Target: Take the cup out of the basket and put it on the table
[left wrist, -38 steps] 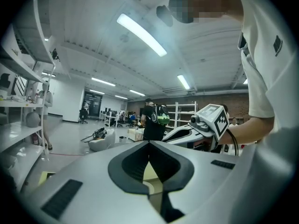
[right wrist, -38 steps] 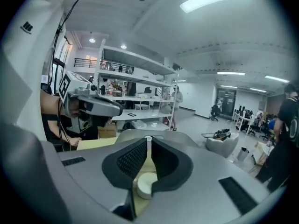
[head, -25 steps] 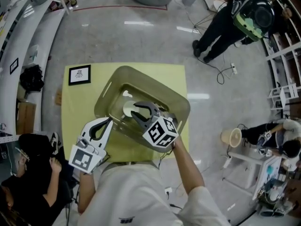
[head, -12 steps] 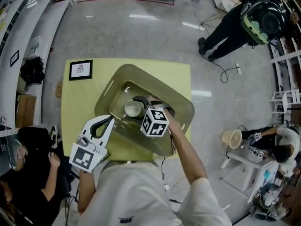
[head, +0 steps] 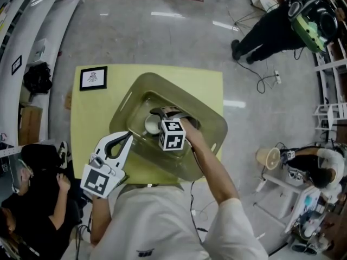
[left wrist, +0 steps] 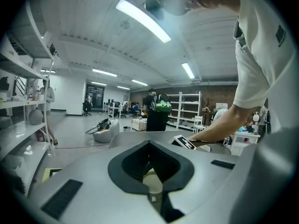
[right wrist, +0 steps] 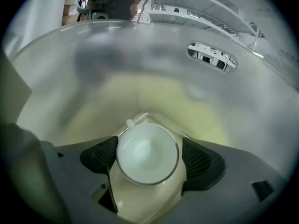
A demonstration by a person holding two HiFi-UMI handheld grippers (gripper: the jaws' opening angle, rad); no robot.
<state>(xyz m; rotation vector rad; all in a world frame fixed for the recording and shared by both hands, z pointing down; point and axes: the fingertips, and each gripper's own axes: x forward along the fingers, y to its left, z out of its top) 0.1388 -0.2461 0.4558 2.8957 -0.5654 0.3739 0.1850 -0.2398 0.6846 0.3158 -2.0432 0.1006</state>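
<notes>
An olive translucent basket (head: 209,115) stands on the yellow table (head: 87,112). A white cup (head: 151,125) sits upright on the basket's floor. My right gripper (head: 156,121) reaches steeply down into the basket. Its jaws have just been opening, and the cup (right wrist: 147,157) stands between them; I see no pad pressing on it, so the right gripper (right wrist: 149,148) is open around it. My left gripper (head: 128,136) hovers at the basket's near left rim, shut and empty. In its own view the left gripper (left wrist: 149,143) shows its tips meeting.
A framed card (head: 93,78) lies at the table's far left corner. The basket wall (right wrist: 140,59) with a handle slot (right wrist: 211,55) rises behind the cup. A person in black (head: 271,26) stands far right; others sit at left (head: 27,199) and right (head: 320,164).
My right gripper has dropped into the basket and tipped downward, and its jaws have spread around the cup. The left gripper has hardly moved.
</notes>
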